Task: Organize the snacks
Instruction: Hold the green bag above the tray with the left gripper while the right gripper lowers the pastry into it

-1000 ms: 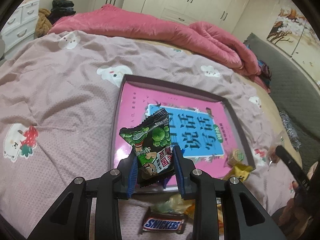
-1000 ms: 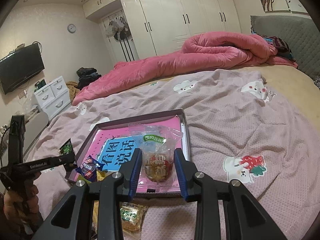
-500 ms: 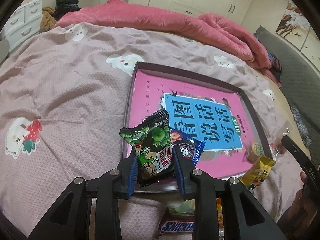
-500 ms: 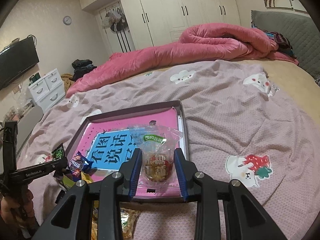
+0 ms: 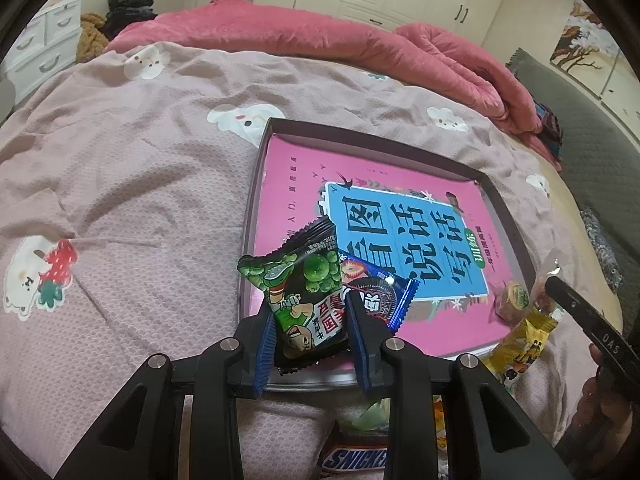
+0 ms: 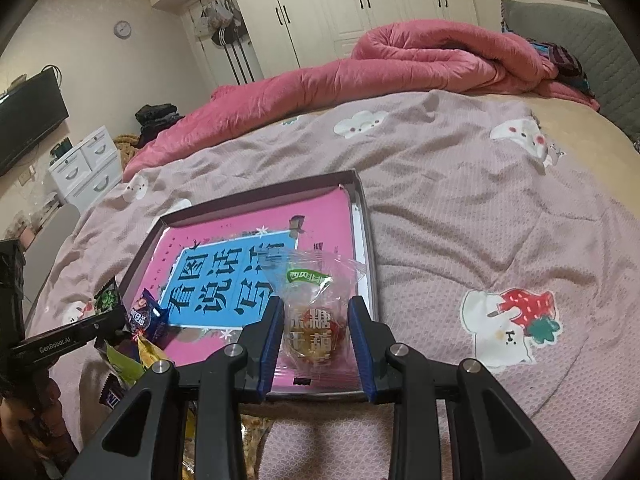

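Since 1 second ago the tray (image 5: 505,216) has come closer in both wrist views, and the blue Oreo packet (image 5: 384,292) now shows behind the left gripper's load. The left gripper (image 5: 310,334) is clamped on the green pea snack packet (image 5: 306,292), which stands with its long axis up and tilted left, over the tray's near left corner. The right gripper (image 6: 316,334) is clamped on a clear-wrapped pastry (image 6: 312,316), upright, green label on top, above the tray's near right edge. A Snickers bar (image 5: 354,458) lies on the bedspread (image 5: 132,184) below.
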Demonstrator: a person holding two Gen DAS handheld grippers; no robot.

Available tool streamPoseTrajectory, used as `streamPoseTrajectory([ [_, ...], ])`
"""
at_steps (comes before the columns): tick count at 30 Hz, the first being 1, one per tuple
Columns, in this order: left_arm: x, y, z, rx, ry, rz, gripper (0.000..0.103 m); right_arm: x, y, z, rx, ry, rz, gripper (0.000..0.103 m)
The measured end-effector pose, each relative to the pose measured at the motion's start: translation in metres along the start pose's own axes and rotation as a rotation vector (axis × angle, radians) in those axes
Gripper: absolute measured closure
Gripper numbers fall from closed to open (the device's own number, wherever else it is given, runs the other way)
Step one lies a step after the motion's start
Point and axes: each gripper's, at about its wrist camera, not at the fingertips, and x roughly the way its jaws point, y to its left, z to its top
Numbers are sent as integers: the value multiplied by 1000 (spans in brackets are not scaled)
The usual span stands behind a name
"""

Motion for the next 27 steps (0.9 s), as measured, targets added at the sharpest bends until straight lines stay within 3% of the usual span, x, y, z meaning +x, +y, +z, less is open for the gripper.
streamPoseTrajectory([
  [18,3,-8,-3,28,19,-51,69,5,7,-3,-9,24,55,68],
  [27,3,-5,-2,26,9,-43,68,3,2,-3,-7,-4,-6,68],
])
